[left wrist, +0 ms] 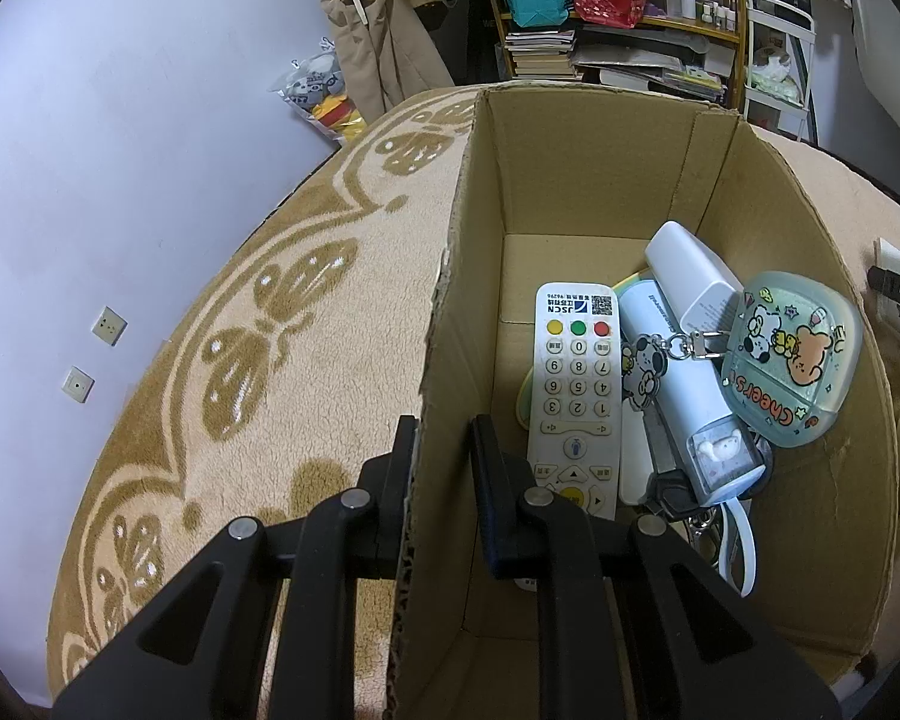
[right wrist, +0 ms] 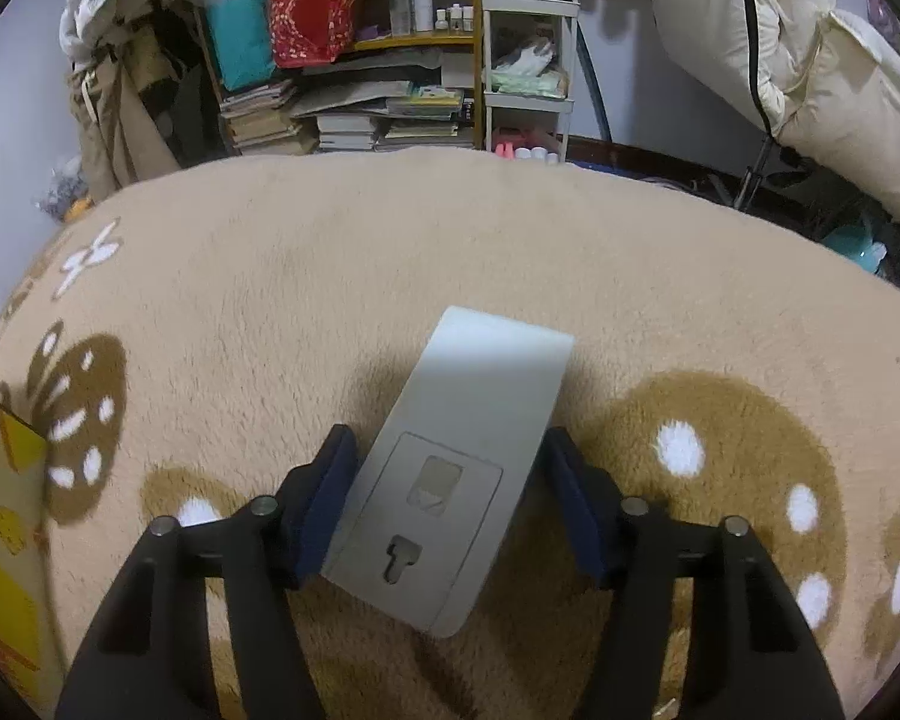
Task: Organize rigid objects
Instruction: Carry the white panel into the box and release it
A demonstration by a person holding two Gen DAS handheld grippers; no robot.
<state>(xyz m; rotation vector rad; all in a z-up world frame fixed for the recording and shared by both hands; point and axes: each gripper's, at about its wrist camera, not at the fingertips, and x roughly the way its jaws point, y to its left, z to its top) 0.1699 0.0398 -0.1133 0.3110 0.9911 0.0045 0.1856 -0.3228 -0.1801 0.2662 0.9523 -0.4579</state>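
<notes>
My left gripper (left wrist: 441,450) is shut on the left wall of a cardboard box (left wrist: 450,324), one finger outside and one inside. The box holds a white remote (left wrist: 576,396), a pale blue tube-shaped device (left wrist: 684,396), a white power bank (left wrist: 690,276), a teal cartoon case (left wrist: 792,354) and a keychain charm (left wrist: 645,369). In the right wrist view my right gripper (right wrist: 447,468) is open around a flat white device (right wrist: 450,468) lying on the beige blanket (right wrist: 450,252). The left finger (right wrist: 324,504) touches it; the right finger stands slightly apart.
The blanket (left wrist: 282,348) with brown butterfly pattern covers the surface. A yellow-printed box side (right wrist: 0,516) stands at the left edge of the right wrist view. Shelves with books and bags (right wrist: 342,60), a white cart (right wrist: 528,60) and hanging clothes stand behind.
</notes>
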